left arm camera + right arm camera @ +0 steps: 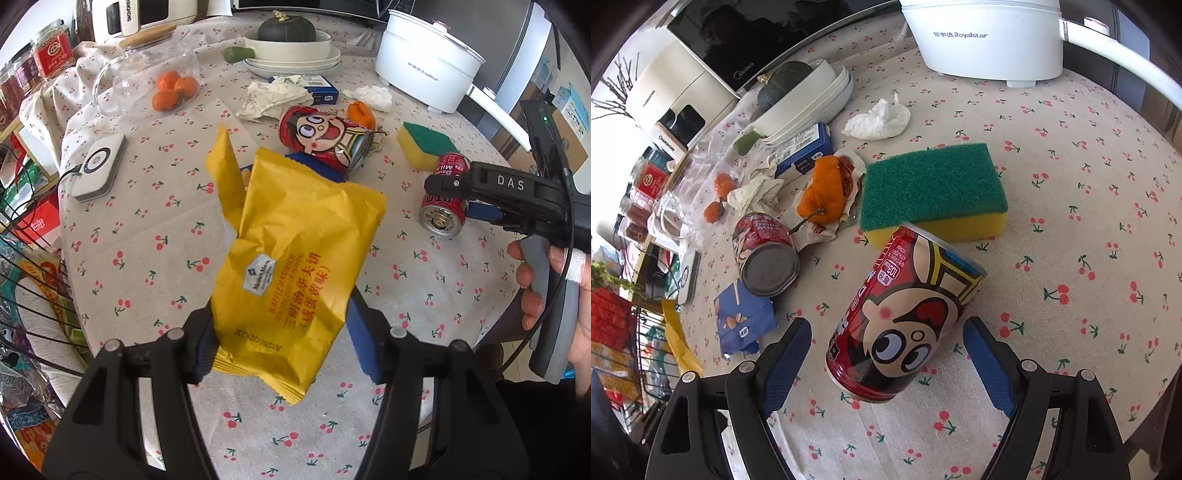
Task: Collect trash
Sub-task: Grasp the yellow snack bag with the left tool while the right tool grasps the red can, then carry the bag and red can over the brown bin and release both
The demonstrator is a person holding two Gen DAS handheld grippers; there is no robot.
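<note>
The left tool point(284, 343) holds the snack wrapper point(295, 258) up over the near part of the worktop point(155, 229), a pad on each side of its lower end. Behind the wrapper a cartoon can point(325, 142) lies on its side, with the sponge point(426, 142) to its right. Just before the sponge lies a small can point(445, 195), and the right tool point(491, 192) reaches in over it from the right. In the right wrist view the right tool point(886, 363) stands wide around that can point(905, 317), pads apart from it, with the sponge point(934, 188) touching its far end. Further back, a crumpled tissue point(879, 120) lies before the cooking pot point(986, 37). To the left lie another can point(764, 254), a snack pouch point(744, 319) before it, and a peel point(823, 192) behind.
</note>
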